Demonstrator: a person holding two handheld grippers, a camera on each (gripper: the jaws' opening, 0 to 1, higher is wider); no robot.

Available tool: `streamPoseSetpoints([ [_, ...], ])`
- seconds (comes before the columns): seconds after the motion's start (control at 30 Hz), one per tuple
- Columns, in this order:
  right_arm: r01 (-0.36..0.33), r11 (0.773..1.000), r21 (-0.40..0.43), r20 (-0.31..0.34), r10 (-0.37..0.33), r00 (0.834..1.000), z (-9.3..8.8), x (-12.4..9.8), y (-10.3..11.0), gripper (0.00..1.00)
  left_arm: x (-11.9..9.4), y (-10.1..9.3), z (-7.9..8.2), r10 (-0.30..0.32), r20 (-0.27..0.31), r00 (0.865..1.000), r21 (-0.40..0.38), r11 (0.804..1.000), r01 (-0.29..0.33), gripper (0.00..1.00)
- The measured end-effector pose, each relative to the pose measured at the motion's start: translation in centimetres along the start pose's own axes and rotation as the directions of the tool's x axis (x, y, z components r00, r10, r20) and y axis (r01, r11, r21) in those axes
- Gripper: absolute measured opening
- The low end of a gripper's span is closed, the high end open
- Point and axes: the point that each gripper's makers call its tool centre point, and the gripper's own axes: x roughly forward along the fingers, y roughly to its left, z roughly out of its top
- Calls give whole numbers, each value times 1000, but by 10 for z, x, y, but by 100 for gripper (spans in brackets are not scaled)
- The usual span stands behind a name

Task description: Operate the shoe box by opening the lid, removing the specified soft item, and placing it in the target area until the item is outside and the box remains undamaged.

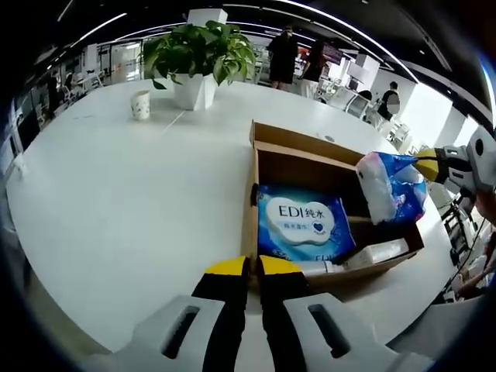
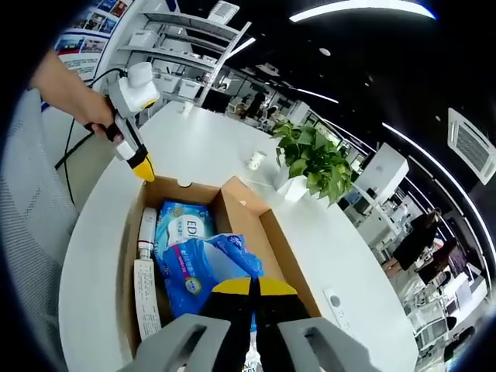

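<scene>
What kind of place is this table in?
Most likely an open-plan office: a large white table with a potted plant, rows of desks behind, shelving along one wall, and strip ceiling lights.

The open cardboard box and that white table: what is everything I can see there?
Brown cardboard shoe box: one, lid open, on the table.
Round white table: one, under the box.
Blue-and-white soft tissue pack: one, lifted above the box in the right gripper.
Blue EDI wipes pack: one, lying flat inside the box.
White tube: one, along the box's inner wall.
White flat carton: one, inside the box beside the tube.
Green potted plant in white pot: one, far side of the table.
White paper cup: one, beside the plant.
Left hand-held gripper: yellow-tipped, shut, at the box's near edge.
Right hand-held gripper: yellow-tipped, shut on the tissue pack.
</scene>
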Motion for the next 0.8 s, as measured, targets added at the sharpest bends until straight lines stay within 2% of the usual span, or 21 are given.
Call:
streamPoseSetpoints([
  [0.57, 42, 999, 18, 12, -42, 999, -5, -26, -22, 0, 0, -1, -1, 2, -2, 1000, 1, 1000, -2, 2],
  [0.8, 69, 997, 21, 5, -69, 998, -15, -38, -34, 0, 0, 0, -1, 3, -2, 1000, 2, 1000, -3, 2],
])
